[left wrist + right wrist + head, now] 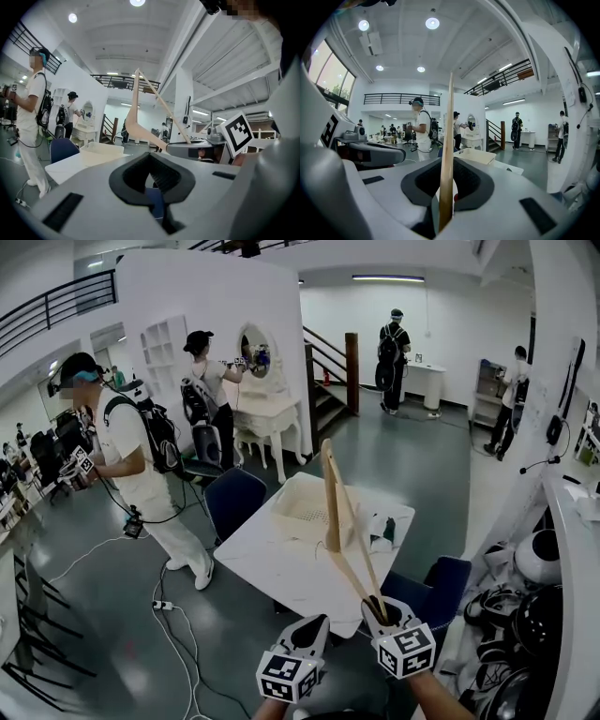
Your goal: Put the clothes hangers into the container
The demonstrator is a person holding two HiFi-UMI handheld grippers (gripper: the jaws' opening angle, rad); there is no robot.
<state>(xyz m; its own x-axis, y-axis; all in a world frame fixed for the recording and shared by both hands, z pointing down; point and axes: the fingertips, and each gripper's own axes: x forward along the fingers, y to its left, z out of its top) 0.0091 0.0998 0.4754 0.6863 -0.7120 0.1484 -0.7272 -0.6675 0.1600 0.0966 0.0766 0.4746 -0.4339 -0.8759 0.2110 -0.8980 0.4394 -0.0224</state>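
Observation:
A wooden clothes hanger stands upright in my right gripper, whose jaws are shut on its lower end. In the right gripper view the hanger runs straight up between the pads of the right gripper. The white basket container sits on a white table just beyond the hanger. My left gripper hovers beside the right one, its jaws a narrow gap apart with nothing between them. The left gripper view shows the left gripper, the hanger, the container and the right gripper.
Blue chairs stand at the table's far left and near right. A person with a backpack stands left of the table, with cables on the floor. Helmets and gear crowd the right side. Small items lie on the table.

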